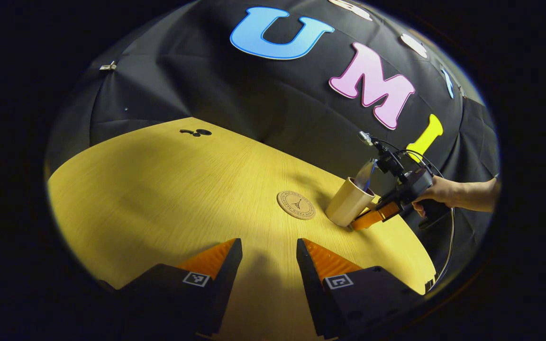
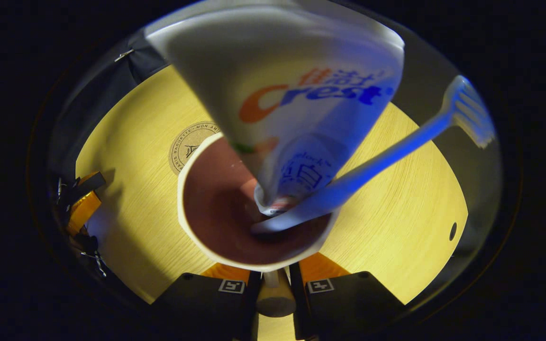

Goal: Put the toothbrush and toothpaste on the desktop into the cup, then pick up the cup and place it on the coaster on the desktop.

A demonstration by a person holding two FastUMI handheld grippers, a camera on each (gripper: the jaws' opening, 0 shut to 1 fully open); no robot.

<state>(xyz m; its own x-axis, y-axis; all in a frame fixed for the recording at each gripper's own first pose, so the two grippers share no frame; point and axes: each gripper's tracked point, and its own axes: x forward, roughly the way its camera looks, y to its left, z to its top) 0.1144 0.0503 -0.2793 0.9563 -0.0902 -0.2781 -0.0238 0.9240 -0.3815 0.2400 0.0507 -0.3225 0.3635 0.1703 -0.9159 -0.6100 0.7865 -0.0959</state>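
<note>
Cup (image 2: 235, 222) sits close under the right gripper's camera, tilted, mouth wide toward the lens, inside dark. Toothpaste (image 2: 296, 109) stands in it, cap end down near the bottom, flat end rising out past the rim. Toothbrush (image 2: 386, 151) also in the cup, handle down inside, bristle head sticking out to the upper right. Right gripper (image 2: 273, 279) has its fingers drawn close on the cup's near side, at the handle or rim; a pale part of the cup shows in the narrow gap between them. Both fingers look pressed on it.

In the left gripper view the cup (image 1: 349, 201) leans on the desk (image 1: 159, 199), base toward the coaster (image 1: 296, 204), top tipped away to the right, toothpaste end poking out of it. Coaster lies flat just beside the cup, left of it, not under it. Right gripper (image 1: 372, 218) meets the cup's lower right side, a hand (image 1: 439, 192) holding it from the right edge.

Left gripper (image 1: 269, 258) hangs over bare desk, jaws spread wide, nothing between them, well apart from cup and coaster. It also shows at the far left of the right gripper view (image 2: 81, 208).

Coaster (image 2: 190, 144) peeks out behind the cup's rim in the right gripper view.
</note>
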